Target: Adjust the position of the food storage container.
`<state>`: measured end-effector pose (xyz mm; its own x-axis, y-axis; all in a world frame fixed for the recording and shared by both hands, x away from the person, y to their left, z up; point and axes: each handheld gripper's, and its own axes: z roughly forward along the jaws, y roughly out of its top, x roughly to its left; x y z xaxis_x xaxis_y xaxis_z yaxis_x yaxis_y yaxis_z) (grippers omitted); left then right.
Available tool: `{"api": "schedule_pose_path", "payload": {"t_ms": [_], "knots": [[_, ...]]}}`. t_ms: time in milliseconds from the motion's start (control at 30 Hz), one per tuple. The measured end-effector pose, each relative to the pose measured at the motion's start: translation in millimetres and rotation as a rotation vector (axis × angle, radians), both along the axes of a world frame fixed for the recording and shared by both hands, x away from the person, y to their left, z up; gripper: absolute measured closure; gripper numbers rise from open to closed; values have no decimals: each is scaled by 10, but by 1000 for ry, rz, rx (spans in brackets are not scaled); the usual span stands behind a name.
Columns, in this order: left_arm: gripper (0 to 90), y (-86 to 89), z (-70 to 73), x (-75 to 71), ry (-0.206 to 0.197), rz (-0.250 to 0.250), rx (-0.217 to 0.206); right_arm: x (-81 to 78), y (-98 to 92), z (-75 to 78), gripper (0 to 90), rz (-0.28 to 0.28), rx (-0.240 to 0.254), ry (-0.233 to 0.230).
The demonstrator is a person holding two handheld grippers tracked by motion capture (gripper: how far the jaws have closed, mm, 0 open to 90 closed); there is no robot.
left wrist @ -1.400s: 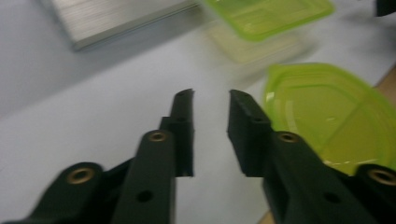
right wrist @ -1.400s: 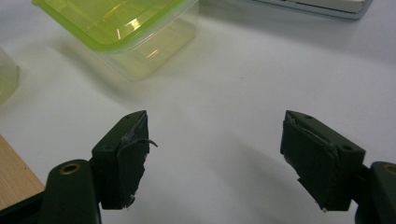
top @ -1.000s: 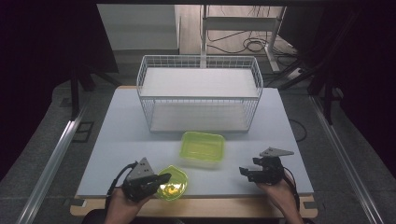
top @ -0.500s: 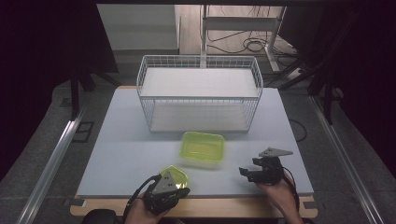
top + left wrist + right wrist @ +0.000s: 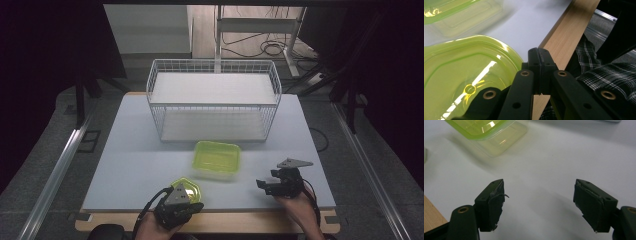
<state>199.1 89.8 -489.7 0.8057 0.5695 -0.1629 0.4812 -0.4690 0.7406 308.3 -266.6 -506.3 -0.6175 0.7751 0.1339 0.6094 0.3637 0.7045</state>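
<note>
A translucent green lid lies flat near the table's front edge, and it looms large at the left of the left gripper view as the lid. My left gripper sits at the lid's near rim over the wooden table edge. Its jaws are pressed together with nothing between them. A matching green container stands open behind the lid. My right gripper rests low to the container's right, pointing left. In its own view the right gripper is open over bare white tabletop, with the container beyond.
A white wire basket with a shelf stands at the back middle of the table. The wooden strip marks the front edge, with a checked sleeve just past it. Metal rails run along both sides of the table.
My left gripper has slid right along the front edge, from the lid's left side to its near rim, and dropped slightly. The right gripper, lid and container have stayed put.
</note>
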Motion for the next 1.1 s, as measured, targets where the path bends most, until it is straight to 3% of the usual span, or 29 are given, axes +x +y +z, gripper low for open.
{"api": "schedule_pose_path", "payload": {"t_ms": [133,400,1100], "knots": [[899,-3,-16,10,-7,13,43,0,-1,0,254,-3,-2,0],[898,130,-23,82,-9,67,47,-1,-3,3,258,-2,-1,-3],[898,765,-39,458,-19,261,56,-9,36,-1,292,22,-4,-4]]}}
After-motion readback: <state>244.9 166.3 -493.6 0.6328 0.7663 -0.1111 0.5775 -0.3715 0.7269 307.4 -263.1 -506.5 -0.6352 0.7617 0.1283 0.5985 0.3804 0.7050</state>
